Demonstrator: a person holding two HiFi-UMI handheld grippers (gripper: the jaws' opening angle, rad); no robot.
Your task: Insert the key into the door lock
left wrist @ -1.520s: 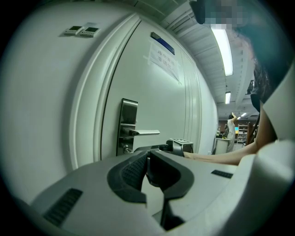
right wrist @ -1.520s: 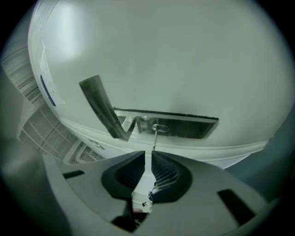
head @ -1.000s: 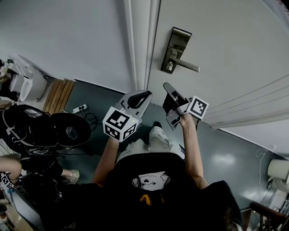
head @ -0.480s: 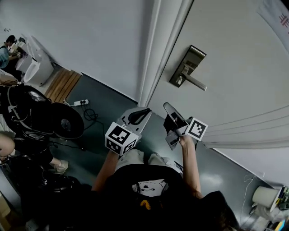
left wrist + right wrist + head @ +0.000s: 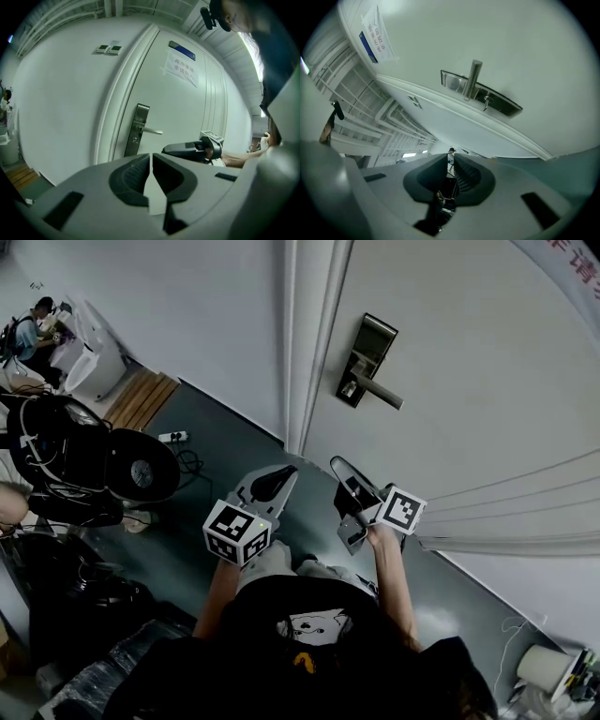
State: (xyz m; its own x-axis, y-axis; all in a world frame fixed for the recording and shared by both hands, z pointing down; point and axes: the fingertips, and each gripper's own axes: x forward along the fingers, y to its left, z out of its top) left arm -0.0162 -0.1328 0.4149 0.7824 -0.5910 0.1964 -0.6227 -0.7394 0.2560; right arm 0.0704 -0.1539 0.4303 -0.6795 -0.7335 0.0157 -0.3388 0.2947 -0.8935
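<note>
A metal lock plate (image 5: 364, 357) with a lever handle (image 5: 380, 396) sits on the white door (image 5: 469, 381). Both grippers hang low in front of me, well short of the lock. My left gripper (image 5: 281, 472) is shut with nothing in it; its pads meet in the left gripper view (image 5: 151, 157). My right gripper (image 5: 336, 465) points up at the lock plate (image 5: 480, 91) and handle (image 5: 473, 77). Its jaws stand almost together (image 5: 451, 159) on a small thin thing at the tips, which looks like the key (image 5: 450, 153). The key is too small to see in the head view.
The door frame (image 5: 305, 343) runs left of the lock. On the floor at the left lie black bags and gear (image 5: 84, 474), a power strip (image 5: 171, 437) and a wooden board (image 5: 141, 399). A person (image 5: 37, 320) sits far left. A white roll (image 5: 539, 667) stands at bottom right.
The head view has swung, so the lock sits a little differently in the frame. Both grippers have sunk slightly and stay side by side below the lock, their jaws unchanged.
</note>
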